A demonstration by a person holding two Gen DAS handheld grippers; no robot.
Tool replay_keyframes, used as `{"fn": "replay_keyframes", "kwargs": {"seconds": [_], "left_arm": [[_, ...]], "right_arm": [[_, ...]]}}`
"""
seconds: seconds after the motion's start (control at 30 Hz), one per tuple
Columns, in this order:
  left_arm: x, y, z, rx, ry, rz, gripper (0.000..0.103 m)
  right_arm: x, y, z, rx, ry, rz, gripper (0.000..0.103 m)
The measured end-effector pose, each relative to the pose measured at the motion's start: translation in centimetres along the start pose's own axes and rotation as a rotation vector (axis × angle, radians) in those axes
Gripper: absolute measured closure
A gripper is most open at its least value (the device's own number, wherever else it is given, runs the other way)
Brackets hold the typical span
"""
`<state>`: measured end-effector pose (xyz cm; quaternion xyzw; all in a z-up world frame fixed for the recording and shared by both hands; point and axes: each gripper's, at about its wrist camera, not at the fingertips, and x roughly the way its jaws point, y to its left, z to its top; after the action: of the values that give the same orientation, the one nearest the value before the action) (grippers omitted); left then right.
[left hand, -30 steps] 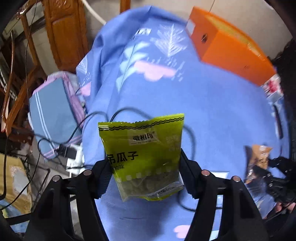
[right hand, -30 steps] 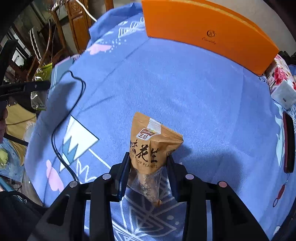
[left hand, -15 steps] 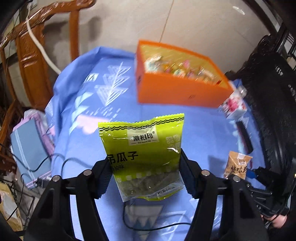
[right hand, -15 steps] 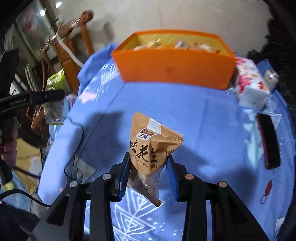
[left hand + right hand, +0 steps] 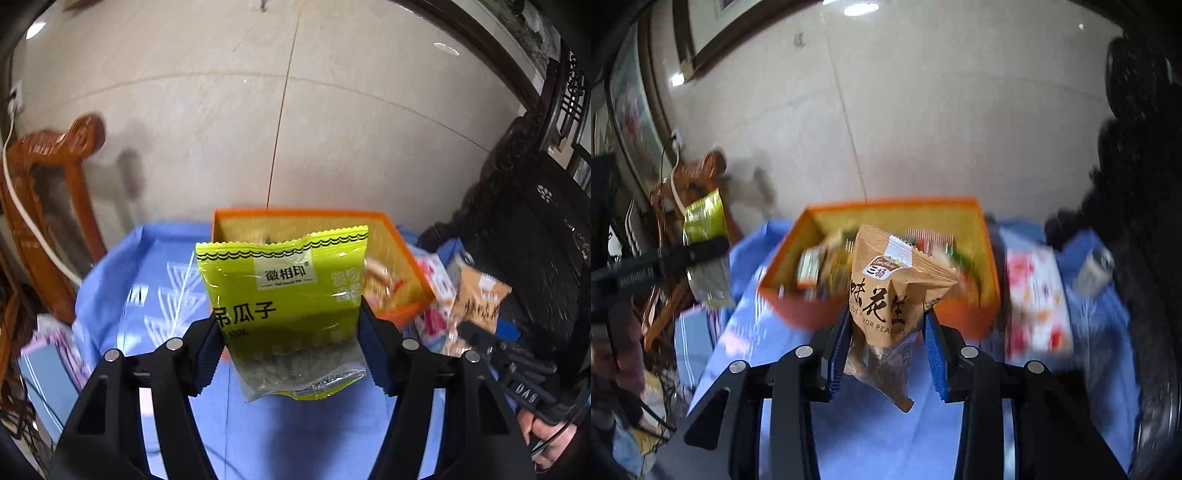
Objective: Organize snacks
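- Left gripper (image 5: 288,354) is pinching the green melon-seed packet (image 5: 284,295) across its lower half, one blue pad on each side edge; the packet is standing upright in the air above the blue-clothed worktop (image 5: 295,435).
- Right gripper (image 5: 886,347) is pinching the tan peanut packet (image 5: 890,295) low on its body; its bottom corner is hanging free below the pads.
- Both packets are sitting in front of the orange box (image 5: 986,236), which is resting at the far end of the worktop and is already holding mixed snacks.
- Handling judgement: both are looking light, soft film pouches with loose fill; they are likely crinkling and sagging rather than resisting. The glossy film is probably slippery, so gripping across the filled lower part is looking sounder than taking the flat top seal.
- Seeds and peanuts are likely tolerating a moderate squeeze.
- Looks: the green packet is showing a zigzag top seal, a white label and a clear window of pale seeds; the tan packet is puffed, with dark characters and a clear base showing brown nuts.
- A floral tissue pack (image 5: 1038,302) is lying just beside the box, on the right in the right wrist view.
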<state>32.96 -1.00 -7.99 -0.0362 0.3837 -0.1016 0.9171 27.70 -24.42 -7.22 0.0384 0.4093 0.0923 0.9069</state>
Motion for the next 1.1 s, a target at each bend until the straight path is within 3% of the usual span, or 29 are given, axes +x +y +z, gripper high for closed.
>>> {"fn": "replay_keyframes", "kwargs": {"seconds": [0.27, 0.33, 0.37, 0.4, 0.43, 0.57, 1.1], "left_arm": [[5.2, -0.7, 4.7, 0.022, -0.008, 0.048, 0.039], [6.5, -0.8, 5.5, 0.029, -0.010, 0.086, 0.030], [6.8, -0.7, 5.7, 0.032, -0.014, 0.116, 0.021], [7.2, -0.7, 5.8, 0.036, -0.011, 0.159, 0.004], [7.5, -0.8, 5.9, 0.042, -0.005, 0.183, 0.004], [7.5, -0.9, 5.4, 0.060, 0.012, 0.215, 0.004], [1.6, -0.9, 2.6, 0.002, 0.009, 0.210, 0.004]], "right_arm": [[5.1, -1.0, 7.3, -0.019, -0.045, 0.003, 0.065], [6.4, -1.1, 8.2, -0.025, -0.041, 0.010, 0.060], [6.9, -1.1, 8.6, -0.030, -0.036, 0.010, 0.053], [7.2, -1.1, 8.7, -0.035, -0.035, 0.004, 0.022], [7.2, -0.8, 8.8, -0.045, -0.042, -0.014, 0.004], [6.8, 0.2, 8.1, -0.077, -0.021, -0.076, 0.003], [2.4, 1.8, 3.5, -0.008, 0.034, -0.111, 0.003]]}}
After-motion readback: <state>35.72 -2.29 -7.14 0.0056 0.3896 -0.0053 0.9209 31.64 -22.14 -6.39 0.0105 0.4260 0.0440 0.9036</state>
